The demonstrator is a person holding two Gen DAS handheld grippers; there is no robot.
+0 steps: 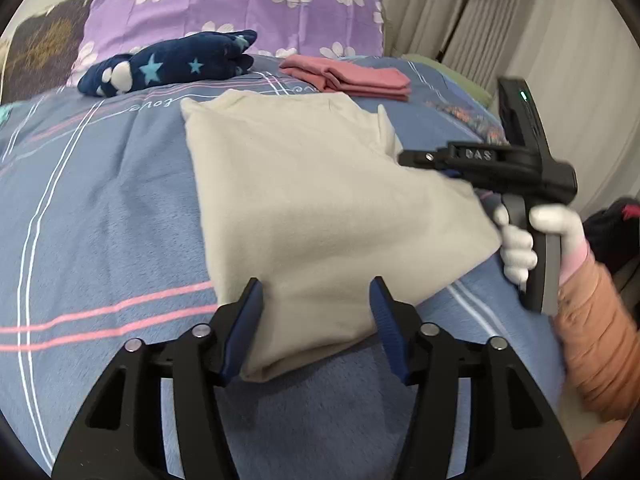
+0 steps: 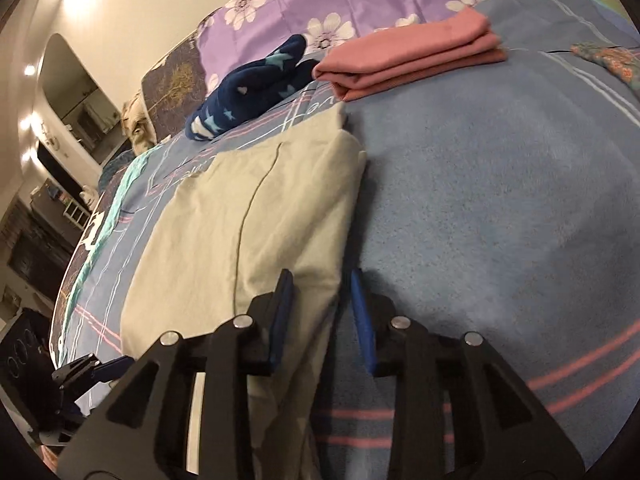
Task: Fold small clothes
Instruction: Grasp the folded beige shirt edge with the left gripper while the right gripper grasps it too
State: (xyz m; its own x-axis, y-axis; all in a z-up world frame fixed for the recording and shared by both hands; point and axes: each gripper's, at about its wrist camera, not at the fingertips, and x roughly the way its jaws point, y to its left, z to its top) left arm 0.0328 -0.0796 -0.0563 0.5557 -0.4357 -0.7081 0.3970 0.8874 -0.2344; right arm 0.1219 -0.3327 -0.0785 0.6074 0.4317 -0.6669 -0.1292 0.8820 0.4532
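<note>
My left claw (image 1: 316, 322) hangs wide open over the near corner of the cream garment (image 1: 320, 208) on the blue blanket (image 1: 100, 208). My right claw (image 2: 322, 316) straddles its edge at 3 o'clock, narrower, pads probably not pinching. The folded pink pile (image 1: 348, 76) sits at 12.

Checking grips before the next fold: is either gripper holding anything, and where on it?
Nothing is held. The left gripper and right gripper are open, each straddling an edge of the beige garment.
</note>
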